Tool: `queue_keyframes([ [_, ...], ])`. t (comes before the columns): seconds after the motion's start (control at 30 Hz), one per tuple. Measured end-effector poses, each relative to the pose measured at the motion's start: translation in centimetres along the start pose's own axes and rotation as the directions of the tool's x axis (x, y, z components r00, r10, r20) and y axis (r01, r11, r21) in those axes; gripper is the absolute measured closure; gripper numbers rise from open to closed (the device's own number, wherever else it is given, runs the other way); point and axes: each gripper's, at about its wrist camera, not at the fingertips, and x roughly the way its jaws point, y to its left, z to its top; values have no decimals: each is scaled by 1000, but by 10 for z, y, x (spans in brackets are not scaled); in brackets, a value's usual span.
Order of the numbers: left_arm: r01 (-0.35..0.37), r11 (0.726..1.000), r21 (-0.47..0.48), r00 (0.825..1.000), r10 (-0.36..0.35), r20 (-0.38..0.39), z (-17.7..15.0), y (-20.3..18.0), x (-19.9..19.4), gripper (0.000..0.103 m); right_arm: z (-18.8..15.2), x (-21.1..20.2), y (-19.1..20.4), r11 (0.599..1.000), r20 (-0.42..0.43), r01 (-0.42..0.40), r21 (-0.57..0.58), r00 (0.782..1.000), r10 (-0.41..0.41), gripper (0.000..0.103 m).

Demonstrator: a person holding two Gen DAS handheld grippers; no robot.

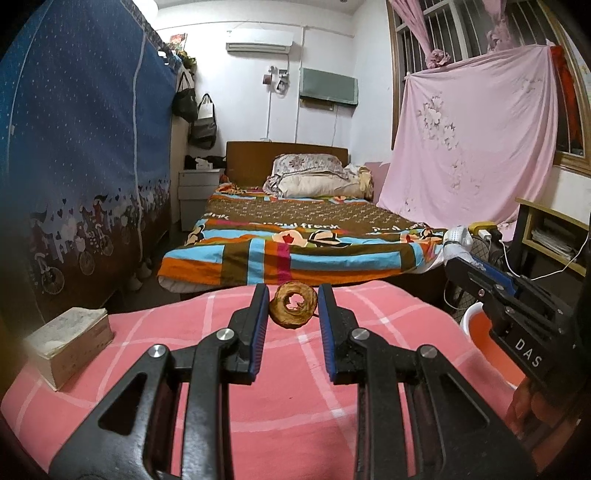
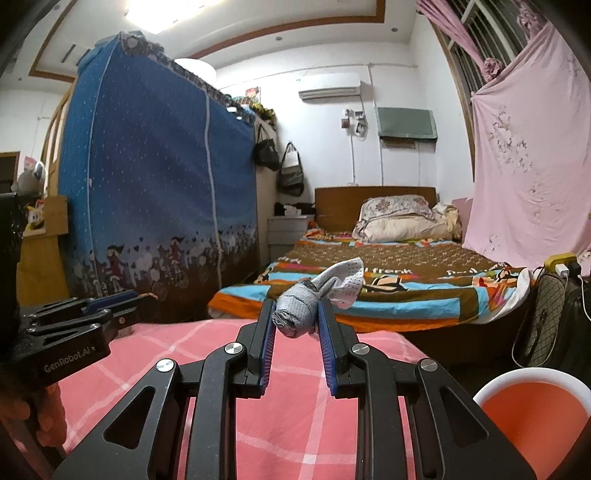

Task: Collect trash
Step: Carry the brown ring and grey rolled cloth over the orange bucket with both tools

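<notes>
White walls enclose a wooden bed (image 1: 295, 236) with a striped quilt mid-frame; a blue fabric wardrobe (image 1: 81, 155) fills the left, a barred window (image 1: 443, 33) the upper right.

The orange bin (image 2: 532, 417) is running off the right wrist view's lower right corner, so only part of its white rim is showing. In the left wrist view the right hand-held gripper (image 1: 458, 267) is covering most of that bin, and the frame edge is cropping the gripper's body. The dried ring-shaped scrap (image 1: 293, 304) is hiding the tabletop's (image 1: 229, 369) far edge.
</notes>
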Motion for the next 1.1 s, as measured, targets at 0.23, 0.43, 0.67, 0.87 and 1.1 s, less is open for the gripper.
queue_keyframes([
  [0.23,28,999,20,999,-29,33,7,-21,-6,93,3,-17,-11,999,43,30,21,999,-31,82],
  [0.43,61,996,59,996,-65,57,14,-48,-9,93,5,-31,-26,997,65,65,36,996,-67,82],
  [0.67,109,990,86,990,-116,79,22,-77,-12,93,7,-52,-44,992,101,121,46,987,-125,82],
  [0.87,155,980,124,981,-168,100,27,-106,-18,93,11,-71,-65,983,134,170,73,975,-178,82],
  [1.1,211,960,183,966,-234,111,30,-140,-21,93,15,-92,-96,964,150,231,132,957,-250,82],
])
